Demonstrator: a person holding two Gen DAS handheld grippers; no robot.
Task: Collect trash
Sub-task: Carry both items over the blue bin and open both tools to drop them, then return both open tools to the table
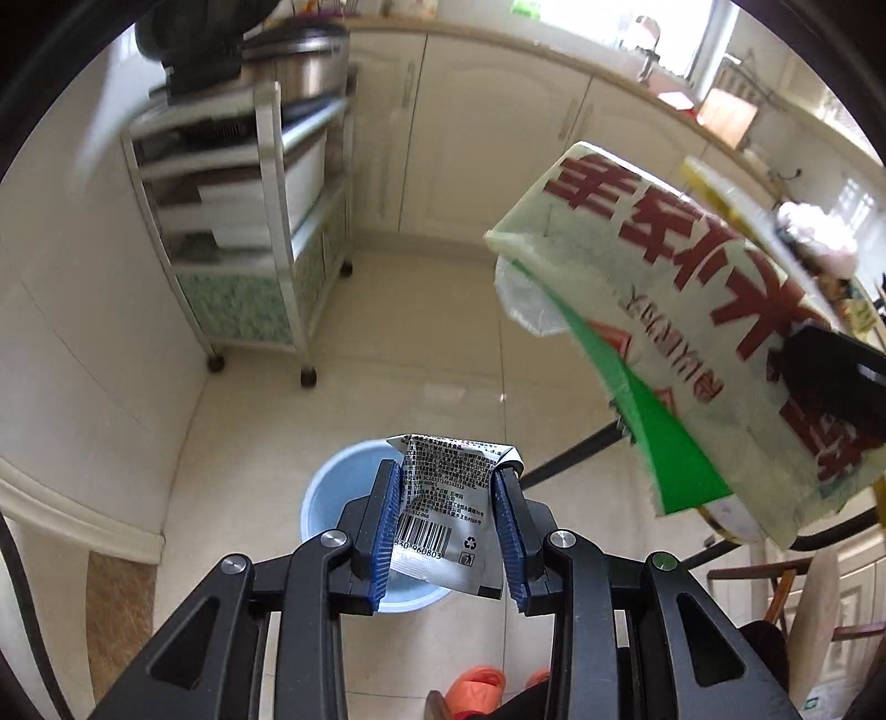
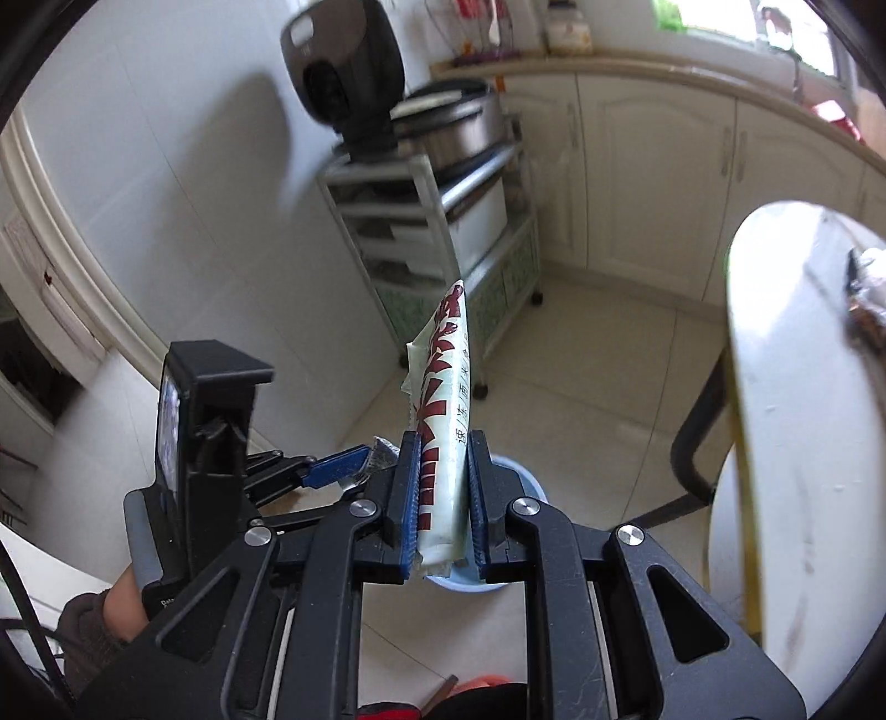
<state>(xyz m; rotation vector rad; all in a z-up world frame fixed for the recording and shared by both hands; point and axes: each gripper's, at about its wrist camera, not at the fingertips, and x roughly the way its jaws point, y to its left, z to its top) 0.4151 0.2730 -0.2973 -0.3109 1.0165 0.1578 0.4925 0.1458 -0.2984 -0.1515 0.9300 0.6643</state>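
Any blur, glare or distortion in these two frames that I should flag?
Left wrist view: the shelf cart is smeared by motion blur, while the silver wrapper in the left gripper stays sharp; the window is blown out. Right wrist view: fisheye bends the cabinets; the white table edge is soft; the green-and-white bag reads clearly.

Your left gripper point(image 1: 446, 529): black frame, blue ribbed pads. It pinches a silver packet point(image 1: 443, 498) with black print, a barcode and a recycling mark. Your right gripper point(image 2: 443, 509) has the same black and blue; its wrapper point(image 1: 692, 332) is pale green-white with dark red characters and a bright green wedge. Bin point(image 1: 332, 498) below: light blue. Floor point(image 1: 421, 332): glossy cream tiles. Cart point(image 1: 243, 221) panels: mottled green.
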